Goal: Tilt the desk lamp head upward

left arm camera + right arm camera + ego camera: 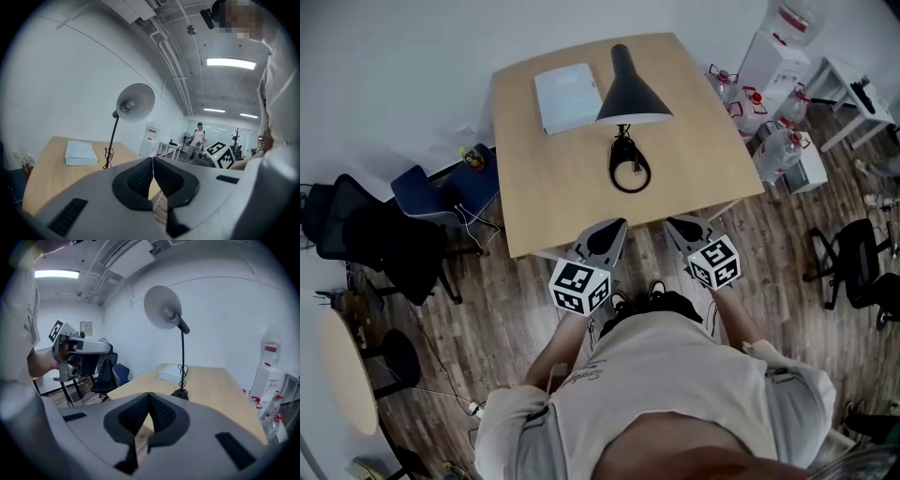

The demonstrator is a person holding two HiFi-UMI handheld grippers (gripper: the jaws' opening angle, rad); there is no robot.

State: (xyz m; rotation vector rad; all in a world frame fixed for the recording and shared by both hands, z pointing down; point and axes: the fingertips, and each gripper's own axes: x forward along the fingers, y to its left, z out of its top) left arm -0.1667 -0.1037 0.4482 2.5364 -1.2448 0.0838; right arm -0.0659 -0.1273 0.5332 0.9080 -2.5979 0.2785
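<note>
Wood table (553,187): desk lamp (630,89), white box (567,97); plank floor (487,319).

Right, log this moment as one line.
left gripper: shut, empty | right gripper: shut, empty | black cone-shade desk lamp: untouched on light wooden table

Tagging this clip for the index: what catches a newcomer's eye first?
A black lamp stands near the middle of the table, its wide shade the tallest thing there. A white box lies beside it, to the left in the head view. The left gripper and right gripper hang shut and empty at the table's near edge, apart from the lamp.
</note>
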